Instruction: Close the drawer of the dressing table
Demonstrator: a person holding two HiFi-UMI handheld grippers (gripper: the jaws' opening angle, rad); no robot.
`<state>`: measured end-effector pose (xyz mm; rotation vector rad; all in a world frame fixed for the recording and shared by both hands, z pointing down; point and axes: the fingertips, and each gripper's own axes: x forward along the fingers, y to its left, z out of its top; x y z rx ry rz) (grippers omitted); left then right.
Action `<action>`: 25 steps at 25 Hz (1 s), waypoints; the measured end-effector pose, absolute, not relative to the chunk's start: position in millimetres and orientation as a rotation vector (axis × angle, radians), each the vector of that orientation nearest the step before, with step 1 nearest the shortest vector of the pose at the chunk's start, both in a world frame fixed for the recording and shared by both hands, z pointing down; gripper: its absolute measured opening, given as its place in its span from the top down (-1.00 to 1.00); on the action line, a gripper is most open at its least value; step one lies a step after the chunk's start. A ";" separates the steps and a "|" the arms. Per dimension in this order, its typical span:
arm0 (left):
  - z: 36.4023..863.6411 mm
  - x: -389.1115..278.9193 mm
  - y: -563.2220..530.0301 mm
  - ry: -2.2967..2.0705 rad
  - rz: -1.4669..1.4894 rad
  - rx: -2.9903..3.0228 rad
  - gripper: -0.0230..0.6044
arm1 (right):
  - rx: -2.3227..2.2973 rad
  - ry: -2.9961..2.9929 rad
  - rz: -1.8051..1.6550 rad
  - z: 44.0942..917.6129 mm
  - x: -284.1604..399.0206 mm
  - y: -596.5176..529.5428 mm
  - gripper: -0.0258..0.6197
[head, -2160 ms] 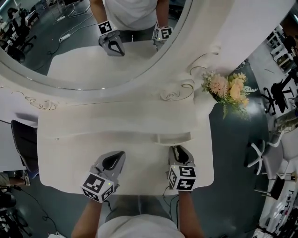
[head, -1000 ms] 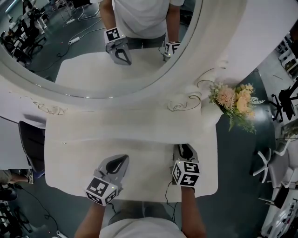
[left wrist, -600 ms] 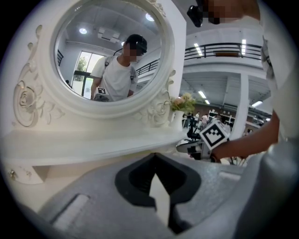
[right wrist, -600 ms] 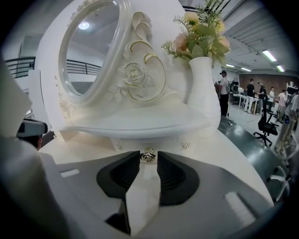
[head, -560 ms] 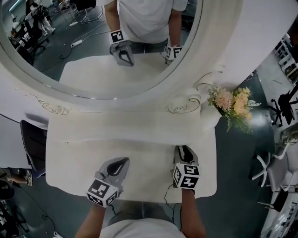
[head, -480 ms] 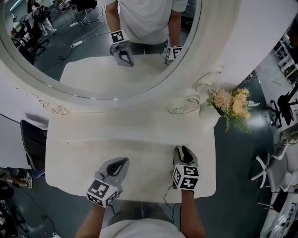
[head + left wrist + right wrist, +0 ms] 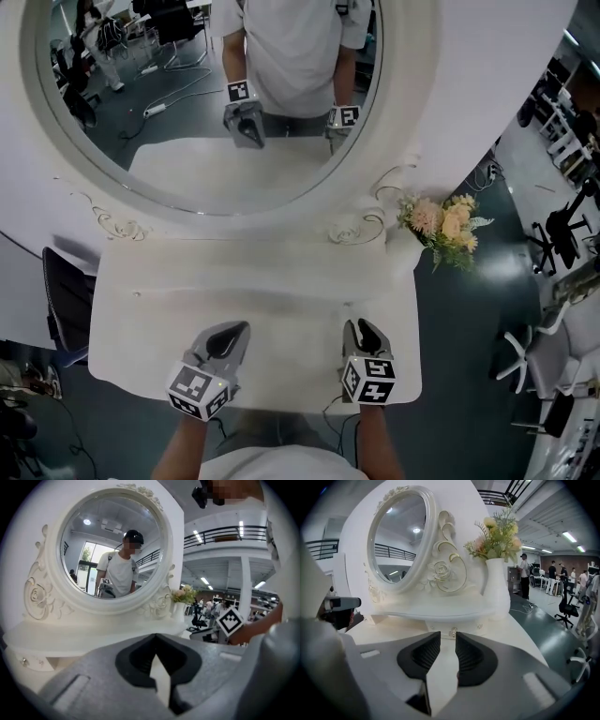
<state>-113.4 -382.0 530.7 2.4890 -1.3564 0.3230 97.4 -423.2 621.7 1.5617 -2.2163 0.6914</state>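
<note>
On dressing table (image 7: 253,300) — flowers (image 7: 497,534) in vase (image 7: 497,588)

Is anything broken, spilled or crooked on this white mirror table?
Nothing stands out. The little drawer sits shut under the shelf, and the vase of flowers stands upright beside the mirror.
</note>
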 end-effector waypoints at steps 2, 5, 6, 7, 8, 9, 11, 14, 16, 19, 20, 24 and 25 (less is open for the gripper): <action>522.5 -118.1 -380.5 -1.385 0.305 2.489 0.93 | 1.556 -2.230 0.678 612.3 96.5 -417.6 0.61; 510.3 -121.7 -377.7 -1.409 0.287 2.499 0.93 | 1.562 -2.250 0.669 596.8 96.2 -413.1 0.62; 506.7 -121.7 -375.8 -1.411 0.289 2.509 0.93 | 1.571 -2.259 0.670 590.8 96.2 -411.9 0.64; 503.6 -121.8 -373.8 -1.412 0.292 2.519 0.93 | 1.577 -2.269 0.663 584.5 95.8 -410.6 0.70; 500.6 -122.4 -372.2 -1.415 0.293 2.526 0.93 | 1.579 -2.279 0.647 578.6 94.9 -409.6 0.73; 497.4 -123.4 -371.1 -1.421 0.289 2.531 0.93 | 1.580 -2.288 0.630 573.3 94.0 -408.8 0.73; 489.8 -125.4 -370.6 -1.438 0.270 2.537 0.93 | 1.584 -2.297 0.606 564.9 93.4 -407.5 0.76; 478.2 -124.9 -371.8 -1.449 0.243 2.546 0.93 | 1.606 -2.294 0.569 555.3 96.9 -403.5 0.86; 470.1 -124.5 -373.3 -1.457 0.229 2.554 0.93 | 1.615 -2.293 0.554 549.6 99.7 -400.8 0.89; 456.7 -126.1 -374.9 -1.477 0.209 2.570 0.93 | 1.611 -2.300 0.527 540.1 101.8 -399.6 0.91; 452.7 -127.0 -375.0 -1.484 0.204 2.574 0.93 | 1.610 -2.303 0.517 536.4 102.9 -399.4 0.91; 440.6 -129.8 -375.0 -1.510 0.194 2.584 0.93 | 1.619 -2.310 0.471 519.5 110.0 -398.4 0.91; 438.1 -131.1 -375.2 -1.518 0.188 2.584 0.93 | 1.622 -2.310 0.460 515.6 111.9 -398.3 0.91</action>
